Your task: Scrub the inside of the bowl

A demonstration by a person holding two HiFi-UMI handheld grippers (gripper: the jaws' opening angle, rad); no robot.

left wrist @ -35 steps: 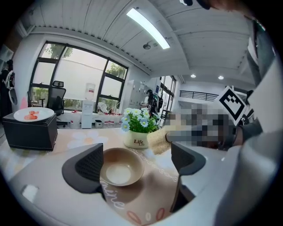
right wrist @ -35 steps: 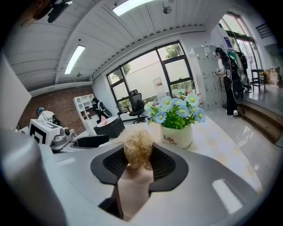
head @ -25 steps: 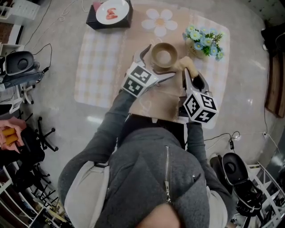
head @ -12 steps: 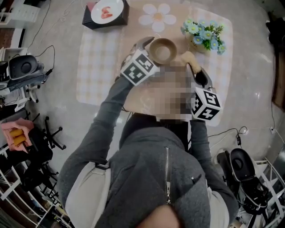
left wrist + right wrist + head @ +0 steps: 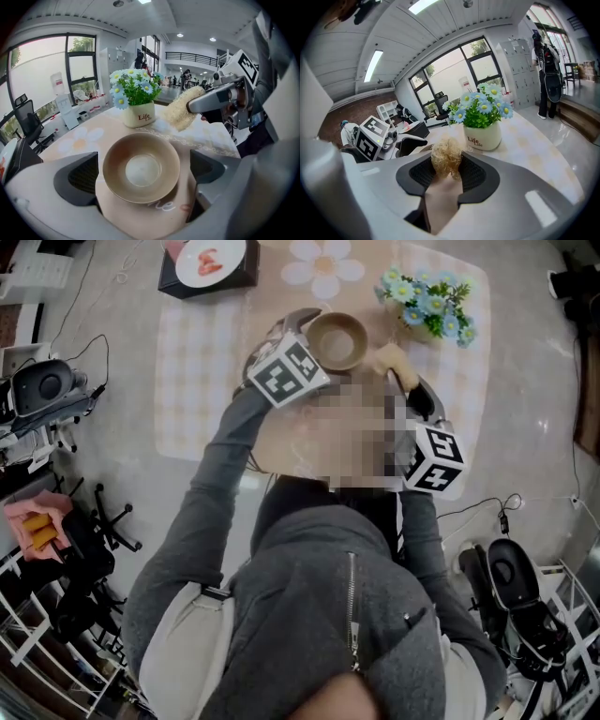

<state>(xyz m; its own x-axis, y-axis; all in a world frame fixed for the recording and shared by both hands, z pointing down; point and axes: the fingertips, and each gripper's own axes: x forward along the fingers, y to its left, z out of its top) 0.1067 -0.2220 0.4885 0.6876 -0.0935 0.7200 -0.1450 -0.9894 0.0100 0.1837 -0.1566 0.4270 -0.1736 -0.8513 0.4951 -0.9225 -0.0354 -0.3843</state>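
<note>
Bowl (image 5: 140,168) is sitting upright on a tan mat (image 5: 140,220) with white lettering, and the left gripper view is looking straight into it: round, tan-brown walls, smooth, with a paler circle at the bottom. The rim is showing whole. The left gripper (image 5: 144,174) is bracketing it, jaws spread wide, one dark pad on each side of the bowl, with a thin gap showing at either rim, so it is framing the bowl rather than pinching it. From the head view the bowl (image 5: 336,340) is lying just past the left gripper's marker cube (image 5: 286,371).

Off to the bowl's right and a little beyond it, the right gripper (image 5: 446,176) is clamping a straw-coloured fibrous scrubber (image 5: 446,157), jaws closed on its lower part and the fluffy end sticking out past the pads. In the left gripper view that scrubber (image 5: 183,112) is hanging above the cloth beyond the bowl's far rim, apart from the bowl and outside it.

Just behind the bowl a white flower pot (image 5: 138,115) with blue and white flowers is standing, close beside the scrubber. Well to the bowl's left and further back, a white plate (image 5: 208,259) is resting on a black box. A checked cloth (image 5: 197,362) is spreading out to the bowl's left under the mat.
</note>
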